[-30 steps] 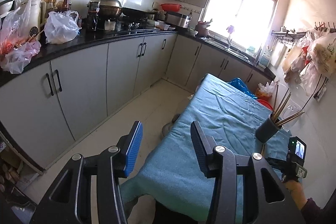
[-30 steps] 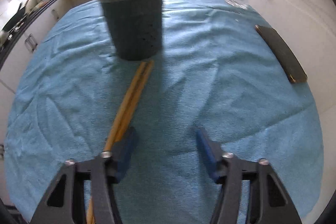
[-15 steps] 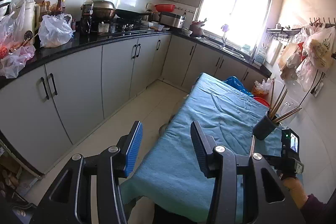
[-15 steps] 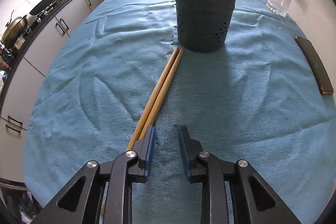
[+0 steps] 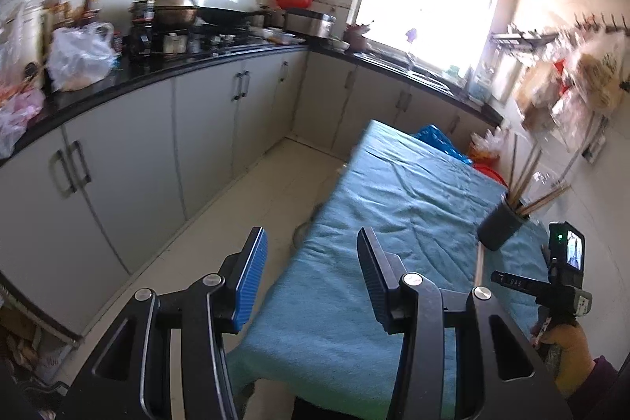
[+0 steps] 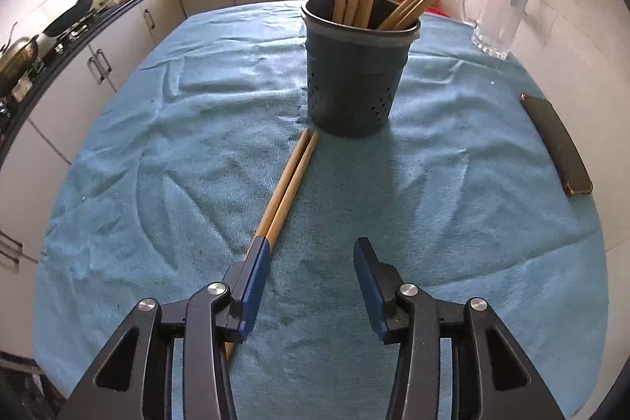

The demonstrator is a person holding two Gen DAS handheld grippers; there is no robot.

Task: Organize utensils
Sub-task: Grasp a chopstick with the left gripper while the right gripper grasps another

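The right gripper (image 6: 311, 258) is hovering low over the blue cloth (image 6: 453, 184), its jaws having just been opening and now standing spread with nothing between them. A pair of chopsticks (image 6: 289, 180) is lying flat on the cloth, running from under the left finger up to the foot of the dark perforated holder (image 6: 356, 85), where more chopsticks are standing. The pair seems to pass beneath the finger rather than touch it. The left gripper (image 5: 311, 274) is hanging over the table's near edge, jaws apart and empty. A glass mug (image 6: 496, 18) is standing beyond the holder.
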